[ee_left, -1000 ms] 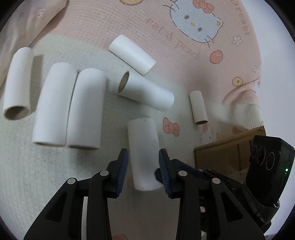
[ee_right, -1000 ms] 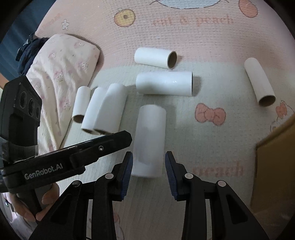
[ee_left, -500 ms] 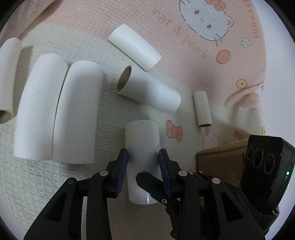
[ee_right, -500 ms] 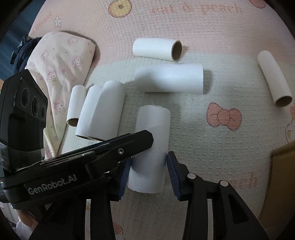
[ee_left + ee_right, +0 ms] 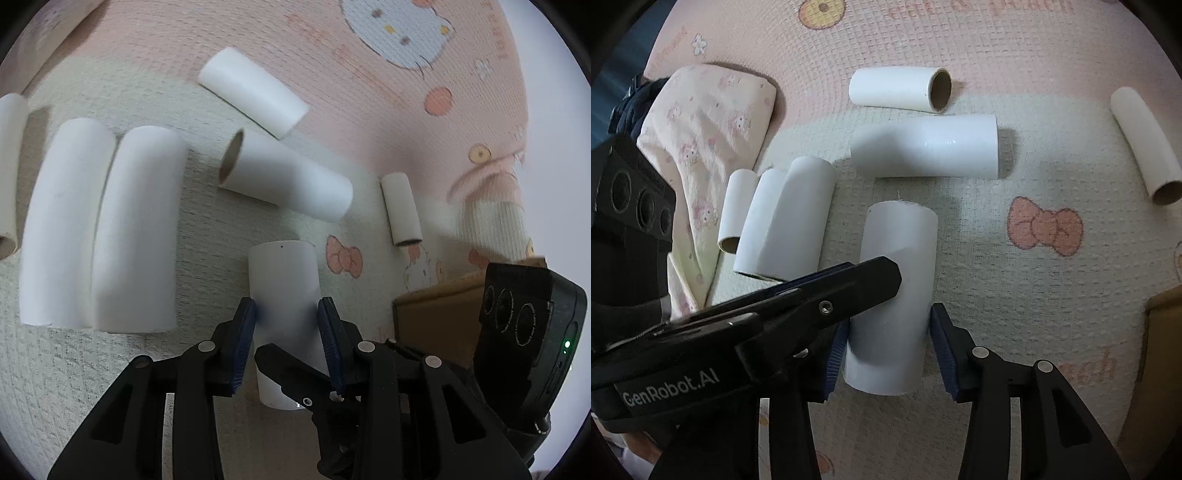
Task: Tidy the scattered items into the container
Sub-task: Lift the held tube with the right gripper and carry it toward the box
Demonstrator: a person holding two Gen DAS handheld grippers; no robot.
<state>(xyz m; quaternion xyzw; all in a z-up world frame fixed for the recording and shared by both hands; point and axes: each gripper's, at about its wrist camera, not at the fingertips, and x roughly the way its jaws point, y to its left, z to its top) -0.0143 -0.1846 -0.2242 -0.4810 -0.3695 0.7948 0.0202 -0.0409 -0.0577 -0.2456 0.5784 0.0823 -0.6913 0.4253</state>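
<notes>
A white paper roll lies on the pink and cream blanket, and both grippers straddle it. My left gripper is open, its blue pads close beside the roll's two sides. My right gripper has its jaws opening, with the roll's near end between the pads and small gaps on both sides. One black finger of the left gripper crosses over the roll in the right wrist view. Several more white rolls lie scattered around, such as a wide one. The cardboard box stands at the right.
Two fat rolls lie side by side to the left, with a thin tube beyond them. Another thin tube lies nearer the box. A folded pink patterned cloth sits at the left.
Both grippers have come down closer over the same roll, which now lies between both pairs of pads. The right jaws have widened. The other rolls have not moved.
</notes>
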